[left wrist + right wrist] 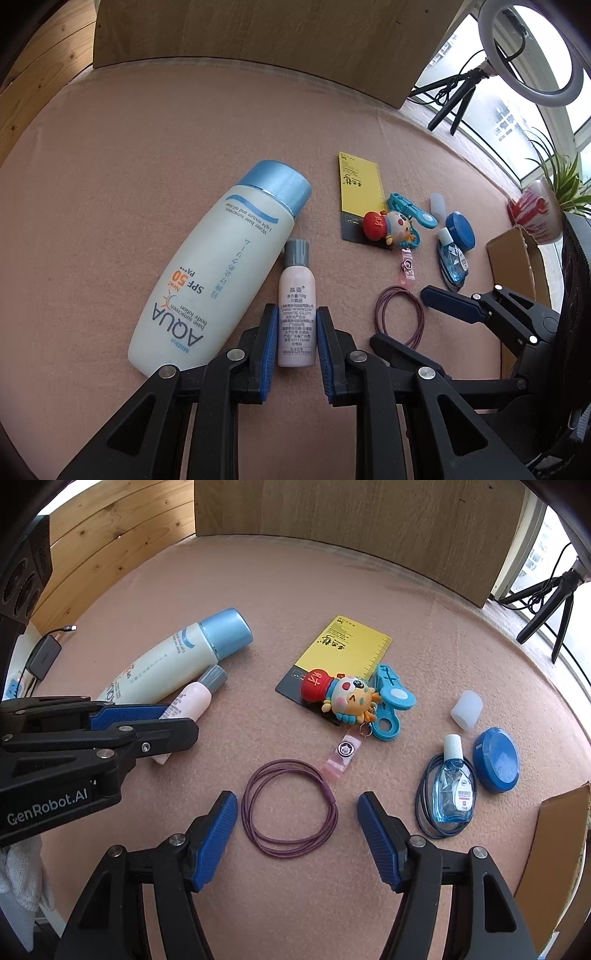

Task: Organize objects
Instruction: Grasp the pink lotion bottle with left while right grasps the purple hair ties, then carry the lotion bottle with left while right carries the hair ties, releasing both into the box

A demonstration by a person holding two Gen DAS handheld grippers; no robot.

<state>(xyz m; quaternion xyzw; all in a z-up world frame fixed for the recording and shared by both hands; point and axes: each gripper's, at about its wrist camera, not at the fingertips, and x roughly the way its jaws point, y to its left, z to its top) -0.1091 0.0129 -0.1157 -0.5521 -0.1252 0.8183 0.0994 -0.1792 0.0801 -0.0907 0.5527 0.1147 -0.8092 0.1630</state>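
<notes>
My left gripper (297,308) is shut on a small pink bottle (297,291) with a grey cap, which lies on the pink cloth beside a large white sunscreen bottle (221,258). The right wrist view shows the same grip (181,720) on the pink bottle (195,698), next to the sunscreen bottle (166,664). My right gripper (297,795) is open and points down, its blue pads on either side of a purple cord loop (244,808) without touching it. In the left wrist view the right gripper (399,315) straddles that loop (377,314).
Beyond the loop lie a yellow card (343,646), a cartoon keychain (347,698) and a blue clip (395,698). Right of them are a white cap (467,709), an eye-drop bottle (452,794) and a blue round case (496,758). A cardboard box (554,834) stands at the right edge, and a cardboard panel (351,524) behind.
</notes>
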